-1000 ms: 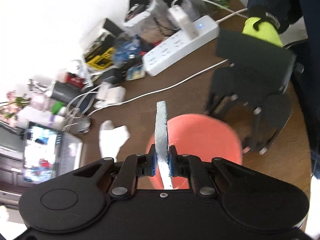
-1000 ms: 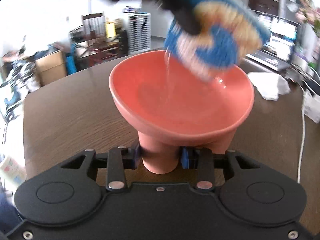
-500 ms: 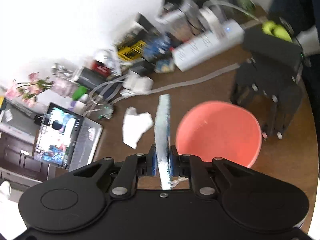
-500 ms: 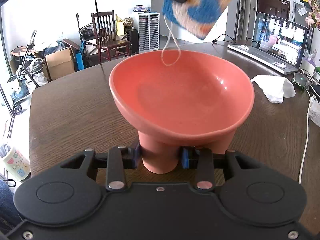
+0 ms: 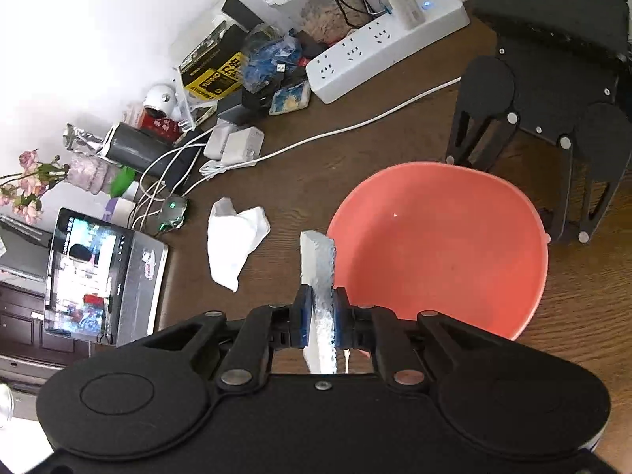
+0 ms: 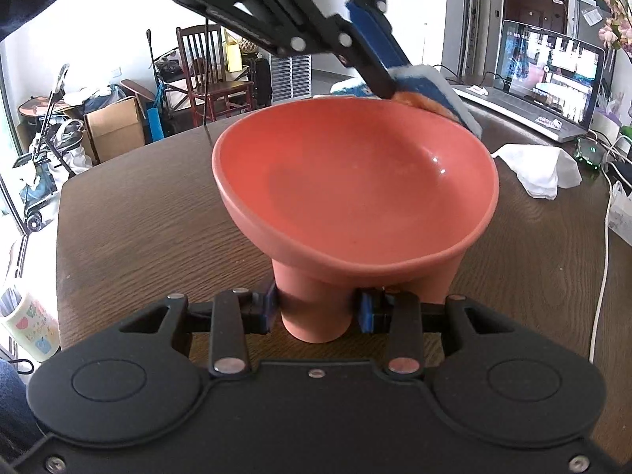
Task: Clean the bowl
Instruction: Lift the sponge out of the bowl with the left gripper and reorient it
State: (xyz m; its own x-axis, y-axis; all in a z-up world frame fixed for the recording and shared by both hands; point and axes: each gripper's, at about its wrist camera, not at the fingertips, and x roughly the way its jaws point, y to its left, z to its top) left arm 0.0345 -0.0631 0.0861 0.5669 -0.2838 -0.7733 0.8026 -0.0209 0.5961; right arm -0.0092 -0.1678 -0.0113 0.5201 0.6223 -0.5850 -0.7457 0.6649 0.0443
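Observation:
A salmon-red bowl (image 6: 355, 197) with stubby legs stands on the dark wooden table (image 6: 138, 213). My right gripper (image 6: 316, 312) is shut on one of the bowl's legs (image 6: 314, 312). In the left wrist view the bowl (image 5: 442, 249) lies right of centre, with the right gripper's black body behind it. My left gripper (image 5: 322, 318) is shut on a blue-and-white sponge (image 5: 320, 272), held edge-on beside the bowl's left rim. From the right wrist view the sponge (image 6: 430, 93) hangs at the bowl's far rim.
A crumpled white cloth (image 5: 235, 237) lies left of the bowl. An open laptop (image 5: 98, 272), a white power strip (image 5: 379, 47), cables and clutter crowd the table's far side. A mug (image 6: 27, 316) stands off the table's left edge.
My left gripper lifted the sponge out of the bowl, then came down at the bowl's far rim. The right gripper and bowl stayed put.

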